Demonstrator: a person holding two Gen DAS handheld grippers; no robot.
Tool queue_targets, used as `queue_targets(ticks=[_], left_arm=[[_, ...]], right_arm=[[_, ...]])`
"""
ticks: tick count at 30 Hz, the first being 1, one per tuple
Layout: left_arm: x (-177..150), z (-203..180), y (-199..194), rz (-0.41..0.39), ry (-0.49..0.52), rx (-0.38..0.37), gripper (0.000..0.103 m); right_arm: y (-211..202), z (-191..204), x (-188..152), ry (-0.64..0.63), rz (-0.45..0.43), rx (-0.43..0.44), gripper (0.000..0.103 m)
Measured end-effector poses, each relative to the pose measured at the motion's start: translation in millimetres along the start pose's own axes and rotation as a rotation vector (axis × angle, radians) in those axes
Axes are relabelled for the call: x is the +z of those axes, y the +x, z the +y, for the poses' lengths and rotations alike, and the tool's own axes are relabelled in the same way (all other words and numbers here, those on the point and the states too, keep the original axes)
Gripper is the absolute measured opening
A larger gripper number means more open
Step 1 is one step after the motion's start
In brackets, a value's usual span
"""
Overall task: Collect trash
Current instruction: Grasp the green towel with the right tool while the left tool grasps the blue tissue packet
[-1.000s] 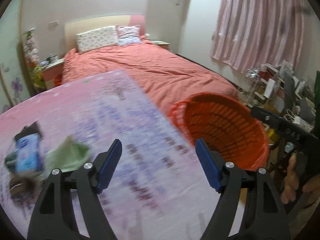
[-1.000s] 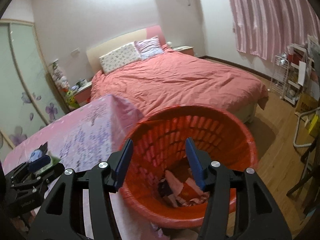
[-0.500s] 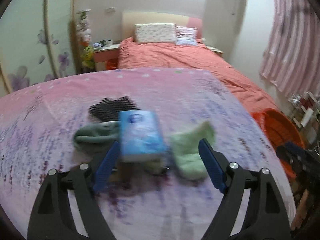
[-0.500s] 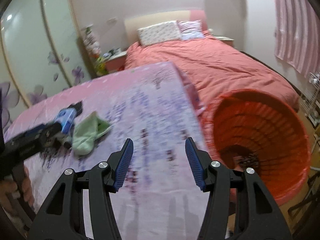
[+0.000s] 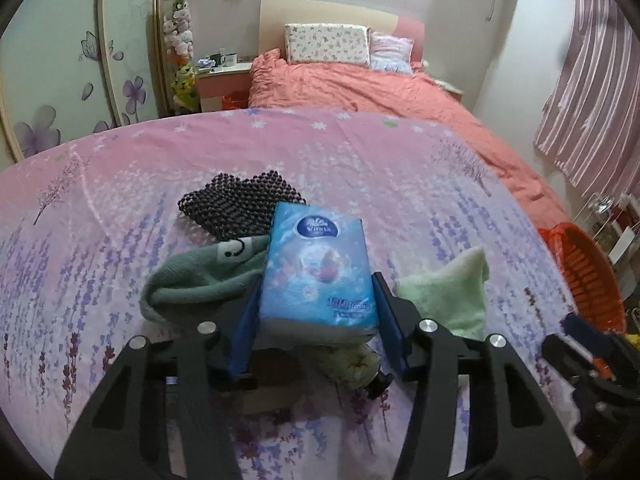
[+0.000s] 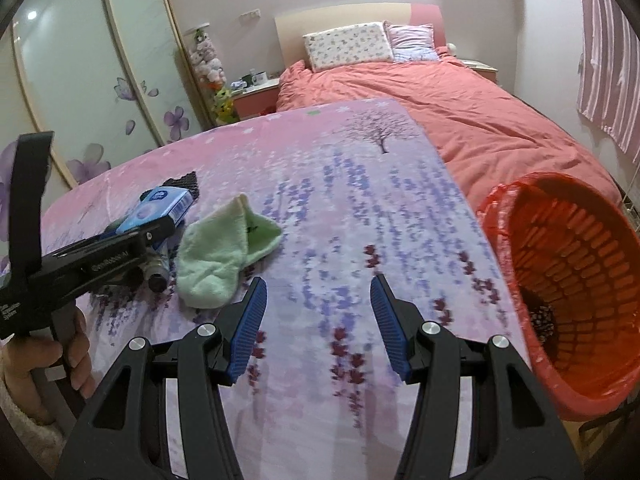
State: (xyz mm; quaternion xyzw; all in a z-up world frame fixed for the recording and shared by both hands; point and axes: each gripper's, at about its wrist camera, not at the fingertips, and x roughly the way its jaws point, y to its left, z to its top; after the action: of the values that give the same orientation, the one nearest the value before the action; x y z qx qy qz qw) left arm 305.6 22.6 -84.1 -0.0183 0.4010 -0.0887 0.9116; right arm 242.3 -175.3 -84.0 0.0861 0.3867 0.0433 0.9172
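Observation:
A blue tissue pack [image 5: 316, 272] lies atop a small pile on the pink lavender-print table cover [image 5: 420, 184]. My left gripper [image 5: 316, 300] is closing around the pack, its blue pads against both long sides. A dark green cloth [image 5: 200, 272], a black beaded mat [image 5: 236, 204], a light green cloth [image 5: 452, 296] and a small tube [image 5: 356, 364] surround it. In the right wrist view my right gripper [image 6: 318, 300] hovers open over bare cover, to the right of the light green cloth [image 6: 224, 252] and the tissue pack [image 6: 160, 208]. The orange basket [image 6: 560, 240] stands off the table's right edge.
A bed with a coral quilt [image 5: 360, 88] lies beyond the table, a nightstand [image 5: 224, 80] to its left. Sliding doors with flower prints [image 6: 80, 80] fill the left wall and pink curtains [image 5: 592, 100] the right. A hand [image 6: 60, 360] holds the left gripper's grip.
Both views swung left from the basket to the pile. The left gripper came down over the tissue pack and its jaws narrowed onto it. The right gripper's gap is unchanged.

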Motion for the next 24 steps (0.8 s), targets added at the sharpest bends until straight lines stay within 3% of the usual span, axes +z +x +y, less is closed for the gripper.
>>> queue_targets(ticks=[11, 18, 20, 21, 24], left_arm=[[-7, 40, -39, -0.087, -0.02, 0.046, 0.051], [-14, 91, -49, -0.089, -0.086, 0.108, 0.051], [-17, 103, -49, -0.083, -0.105, 0.121, 0.051], [-19, 109, -49, -0.078, -0.115, 0.128, 0.051], [-24, 124, -45, -0.055, -0.142, 0.136, 0.051]], right_arm=[[21, 48, 9, -0.039, 0.012, 0.072, 0.055], [57, 69, 16, -0.061, 0.083, 0.028, 0.054], [55, 70, 15, -0.069, 0.077, 0.022, 0.033], [55, 71, 15, -0.077, 0.081, 0.028, 0.016], [52, 70, 14, -0.091, 0.075, 0.007, 0.005]])
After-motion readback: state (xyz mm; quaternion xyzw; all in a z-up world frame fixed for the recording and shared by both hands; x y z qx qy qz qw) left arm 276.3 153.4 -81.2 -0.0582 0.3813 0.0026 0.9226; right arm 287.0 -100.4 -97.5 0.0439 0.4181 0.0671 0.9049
